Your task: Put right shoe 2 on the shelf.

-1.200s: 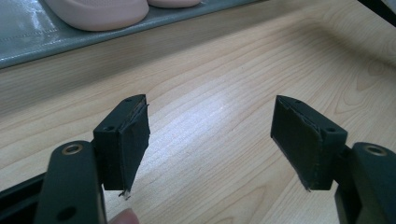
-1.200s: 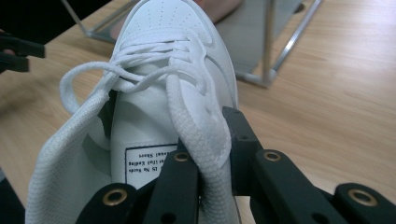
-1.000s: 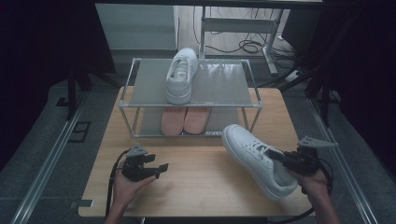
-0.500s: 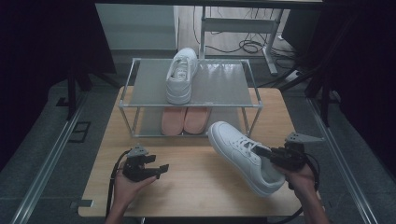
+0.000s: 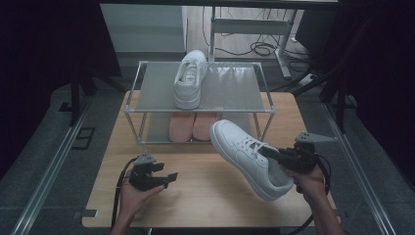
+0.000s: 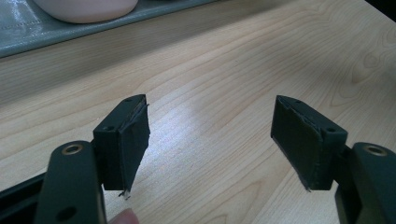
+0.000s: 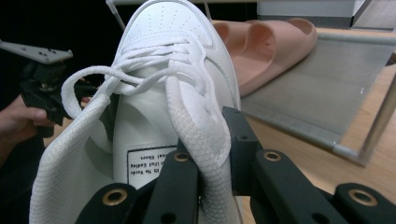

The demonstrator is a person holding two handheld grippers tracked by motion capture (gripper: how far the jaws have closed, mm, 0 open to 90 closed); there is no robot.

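Since the earlier frames the white sneaker (image 5: 249, 155), carried by the right gripper (image 5: 274, 154), has been lifted and brought leftward toward the shoe rack (image 5: 147, 105), while the left gripper (image 5: 166, 178) has been kept where it was.

In the high view, the sneaker is held tilted above the wooden table (image 5: 205, 196), toe pointing at the rack's front right corner. A second white sneaker (image 5: 190, 78) is seen on the rack's grey top shelf, and a pair of pink slippers (image 5: 192, 125) on the lower shelf. The table is ringed by dark surroundings; cables (image 5: 254, 49) are spread over the floor behind it.

In the left gripper view, the jaws are spread wide with nothing between them, bare wood grain below, and the toe of a pink slipper (image 6: 86, 8) at the top edge on the grey shelf.

In the right gripper view, the jaws are clamped on the sneaker's (image 7: 173, 93) tongue and collar. A label (image 7: 152, 163) is sewn inside the tongue (its print reads mirrored and too small to make out fully). The slippers (image 7: 266, 44) lie behind on the shelf, the rack's post (image 7: 378, 126) stands at the right, and the other hand (image 7: 18, 123) with its gripper is seen at the left.
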